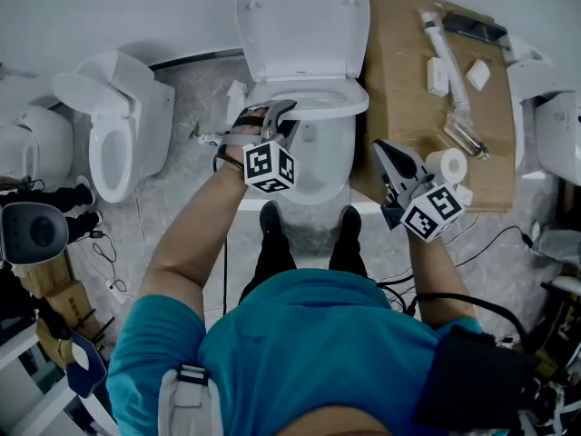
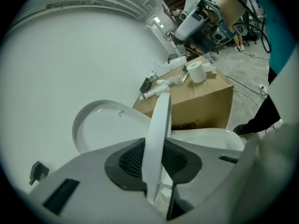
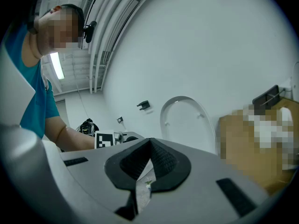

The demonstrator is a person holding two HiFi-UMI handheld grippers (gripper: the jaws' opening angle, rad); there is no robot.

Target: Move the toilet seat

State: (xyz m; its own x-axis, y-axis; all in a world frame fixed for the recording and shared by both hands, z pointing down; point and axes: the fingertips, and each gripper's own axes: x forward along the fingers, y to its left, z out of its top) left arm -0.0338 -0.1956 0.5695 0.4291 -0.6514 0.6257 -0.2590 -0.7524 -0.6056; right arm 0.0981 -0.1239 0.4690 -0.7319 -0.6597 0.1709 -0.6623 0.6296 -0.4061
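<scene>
Toilet seat (image 2: 158,129): white ring above the toilet bowl (image 1: 318,166), tilted up at its front. It stands between the bowl's rim and the lid and lies flat on neither.
Left claw (image 1: 283,113): clenched on the seat's front edge at the bowl's left side. In the left gripper view both dark pads press the thin white edge between them.
Lid (image 1: 300,16): raised behind the bowl, upright against the white wall.
Right claw (image 1: 382,151): closed with nothing in it, held in the air just right of the bowl, near the box's front edge.
Cardboard box (image 1: 399,80): right of the bowl, with white fittings and a paper roll (image 1: 447,164) on top.
Second toilet (image 1: 113,125): left of the bowl, well apart, on the grey floor (image 1: 200,107).
</scene>
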